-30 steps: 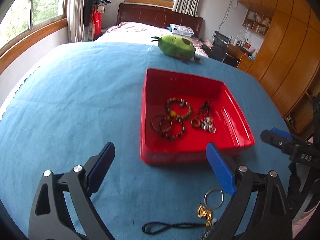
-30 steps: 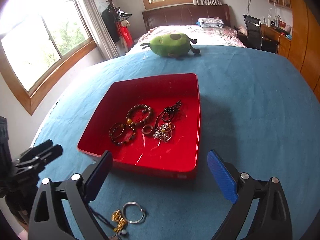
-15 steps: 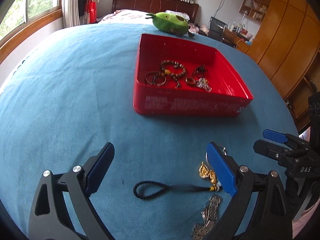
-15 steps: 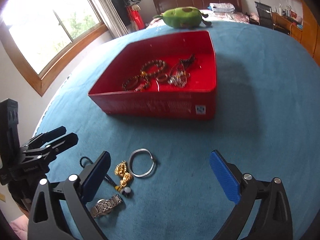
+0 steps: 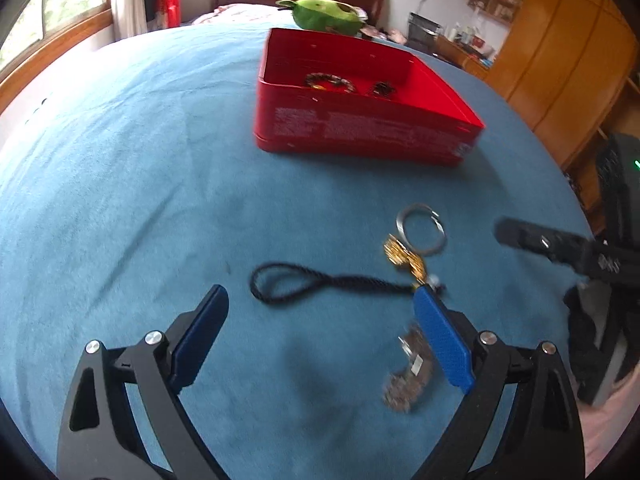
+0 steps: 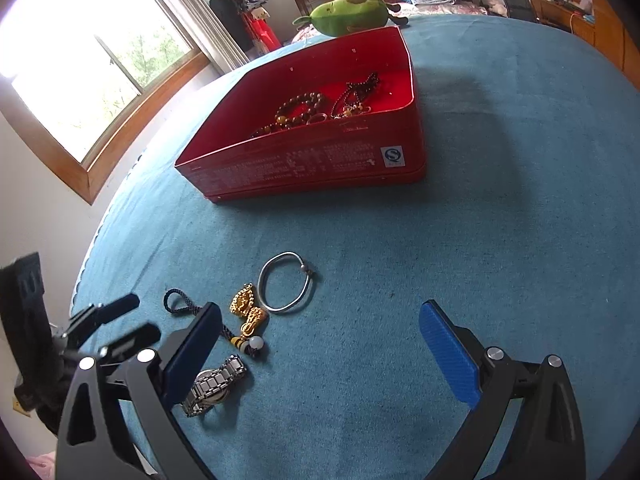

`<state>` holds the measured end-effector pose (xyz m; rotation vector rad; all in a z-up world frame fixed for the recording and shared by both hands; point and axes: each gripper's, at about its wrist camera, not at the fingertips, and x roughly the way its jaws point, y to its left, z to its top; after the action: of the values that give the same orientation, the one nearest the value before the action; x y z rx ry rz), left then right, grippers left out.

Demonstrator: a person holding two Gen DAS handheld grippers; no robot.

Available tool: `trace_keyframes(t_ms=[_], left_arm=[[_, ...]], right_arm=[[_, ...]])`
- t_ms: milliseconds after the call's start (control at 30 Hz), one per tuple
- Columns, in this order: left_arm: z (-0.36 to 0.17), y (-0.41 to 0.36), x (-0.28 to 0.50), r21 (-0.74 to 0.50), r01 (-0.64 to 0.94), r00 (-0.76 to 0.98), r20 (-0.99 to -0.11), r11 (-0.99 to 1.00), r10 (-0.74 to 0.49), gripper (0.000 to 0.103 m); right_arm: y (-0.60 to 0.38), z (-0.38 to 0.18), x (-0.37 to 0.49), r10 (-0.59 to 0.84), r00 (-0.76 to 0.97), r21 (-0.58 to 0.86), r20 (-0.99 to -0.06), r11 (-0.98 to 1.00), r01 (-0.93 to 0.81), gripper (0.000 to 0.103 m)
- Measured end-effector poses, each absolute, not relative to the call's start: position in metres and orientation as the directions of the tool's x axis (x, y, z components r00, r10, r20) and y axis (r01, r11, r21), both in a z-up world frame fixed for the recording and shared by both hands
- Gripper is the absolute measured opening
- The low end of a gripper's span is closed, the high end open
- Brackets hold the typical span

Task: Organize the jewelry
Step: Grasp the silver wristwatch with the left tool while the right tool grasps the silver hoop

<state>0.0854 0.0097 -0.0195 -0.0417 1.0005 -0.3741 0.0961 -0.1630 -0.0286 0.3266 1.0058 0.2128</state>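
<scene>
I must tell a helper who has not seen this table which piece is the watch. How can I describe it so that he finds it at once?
Start at the red tray on the blue cloth; three loose pieces lie on the cloth in front of it. The watch is the one farthest from the tray, past the silver bangle and the gold pendant. Only it has a linked metal band.

Teal-blue tablecloth (image 6: 500, 220), plain and slightly mottled. Glossy red tin tray (image 6: 312, 168) with fine pale print and a small blue-and-white mark on its side wall. Brown wooden bead bracelets (image 6: 298, 110) with amber-yellow beads, plus dark beaded strands (image 6: 362, 84), inside. Silver bangle (image 6: 286, 288) with a dull grey bead. Gold pendant (image 6: 246, 310) on black braided cord (image 5: 320, 284), tipped by a yellow-and-black bead and a white bead. Silver link watch (image 6: 214, 384). Blue pads on black gripper fingers (image 6: 450, 350). Green plush toy (image 6: 352, 12) with brownish patches.
</scene>
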Motion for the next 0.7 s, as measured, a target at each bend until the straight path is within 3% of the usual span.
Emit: trace_keyframes(t_ms=[400,500,667,700], left_arm=[[-0.043,-0.031,0.052,-0.213,0.393,0.379,-0.849,0.895,-0.369,0.091],[-0.050,-0.038,0.057,-0.220,0.397,0.351,-0.861,0.891,-0.369,0.080],[-0.054,-0.043,0.062,-0.210,0.400,0.351,-0.864,0.892,-0.360,0.076],[-0.054,-0.043,0.063,-0.206,0.395,0.355,-0.864,0.895,-0.355,0.065]], right_arm=[[-0.156,-0.023,0.085,0.327,0.511,0.359,-0.795,0.933,-0.038,0.099],[-0.156,-0.022,0.084,0.324,0.508,0.358,-0.798,0.933,-0.034,0.099],[-0.157,-0.022,0.085,0.322,0.507,0.359,-0.799,0.933,-0.027,0.099],[-0.157,-0.022,0.085,0.321,0.507,0.359,-0.800,0.933,-0.026,0.099]])
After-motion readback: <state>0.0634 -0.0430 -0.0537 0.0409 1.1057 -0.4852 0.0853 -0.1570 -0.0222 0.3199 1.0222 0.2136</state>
